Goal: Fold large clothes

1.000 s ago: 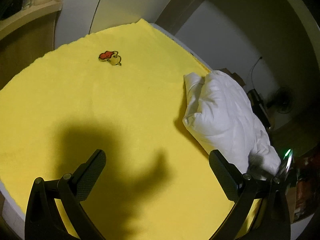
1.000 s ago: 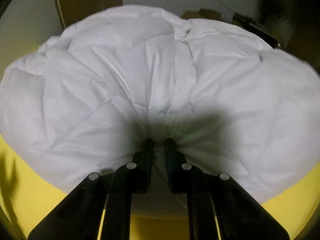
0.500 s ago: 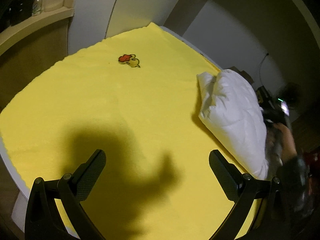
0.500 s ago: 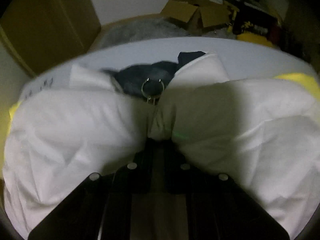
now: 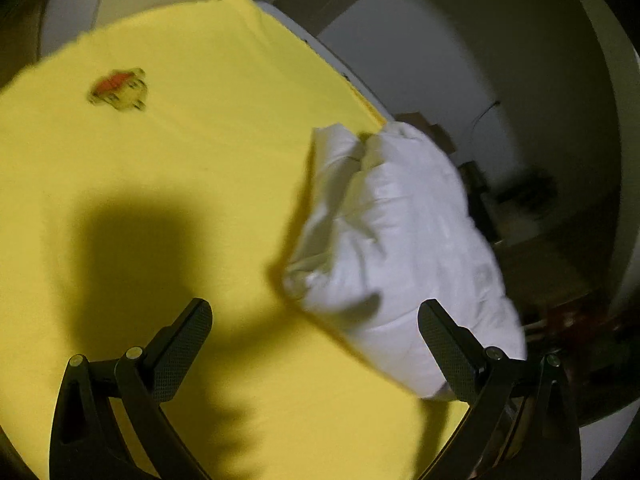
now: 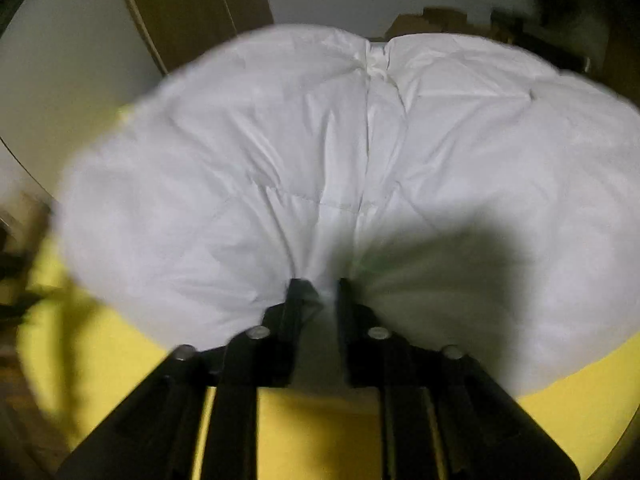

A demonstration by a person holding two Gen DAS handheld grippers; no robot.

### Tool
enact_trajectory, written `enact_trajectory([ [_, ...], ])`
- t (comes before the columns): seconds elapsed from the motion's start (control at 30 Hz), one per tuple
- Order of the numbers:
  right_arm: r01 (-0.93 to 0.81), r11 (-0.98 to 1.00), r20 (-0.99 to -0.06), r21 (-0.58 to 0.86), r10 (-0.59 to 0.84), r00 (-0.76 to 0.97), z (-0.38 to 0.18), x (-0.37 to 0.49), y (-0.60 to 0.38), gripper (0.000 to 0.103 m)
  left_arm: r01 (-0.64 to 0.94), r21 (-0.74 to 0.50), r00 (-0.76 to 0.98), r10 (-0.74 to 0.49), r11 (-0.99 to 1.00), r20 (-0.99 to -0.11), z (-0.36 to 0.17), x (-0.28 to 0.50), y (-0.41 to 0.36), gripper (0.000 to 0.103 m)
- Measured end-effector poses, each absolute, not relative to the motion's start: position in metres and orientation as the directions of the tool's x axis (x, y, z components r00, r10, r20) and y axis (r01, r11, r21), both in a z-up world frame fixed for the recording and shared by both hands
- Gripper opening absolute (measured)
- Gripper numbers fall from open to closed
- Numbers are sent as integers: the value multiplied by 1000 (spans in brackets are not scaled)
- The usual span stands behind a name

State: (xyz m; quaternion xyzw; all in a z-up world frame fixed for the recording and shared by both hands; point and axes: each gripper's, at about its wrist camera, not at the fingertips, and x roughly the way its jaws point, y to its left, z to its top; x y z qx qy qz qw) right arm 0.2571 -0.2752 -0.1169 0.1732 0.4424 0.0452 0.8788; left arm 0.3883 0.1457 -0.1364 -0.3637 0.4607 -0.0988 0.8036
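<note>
A puffy white padded garment [image 5: 400, 240] lies bunched at the right edge of the yellow cloth [image 5: 180, 160] that covers the table. My left gripper [image 5: 316, 320] hovers open over the yellow cloth, with nothing between its fingers; its right finger [image 5: 444, 344] is in front of the garment's near end. In the right wrist view the garment [image 6: 320, 152] fills the picture. My right gripper [image 6: 320, 292] holds a gathered fold of it. Its jaws are opening, and the fabric still sits bunched between them.
A small red and yellow duck motif [image 5: 118, 90] marks the cloth at the far left. Beyond the table's right edge are cardboard boxes [image 5: 436, 136] and dark clutter on the floor. A brown door panel [image 6: 192, 8] and a pale wall stand behind the garment.
The right gripper's jaws stand wider apart than before. The garment swung up and away half a second ago and is back over the yellow cloth. The left view has shifted toward the garment.
</note>
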Motion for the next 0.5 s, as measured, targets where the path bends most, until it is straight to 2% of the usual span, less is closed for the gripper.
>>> enact_trajectory([
  [0.07,72,935,-684,348,201,702,-90,221,-287,85,-152,-733,560,-553,663,-617,-142,396,139,103],
  [0.2,45,911,-589,409,226,775,-66,177,-323,86,-155,-792,527,-629,591,-572,-156,419,120,103],
  [0.27,48,895,-552,443,230,802,-58,152,-337,86,-169,-787,535,-615,594,-580,-159,427,113,103],
  [0.5,73,902,-540,425,188,821,-52,138,-334,86,-203,-817,561,-619,540,-549,-172,453,110,103],
])
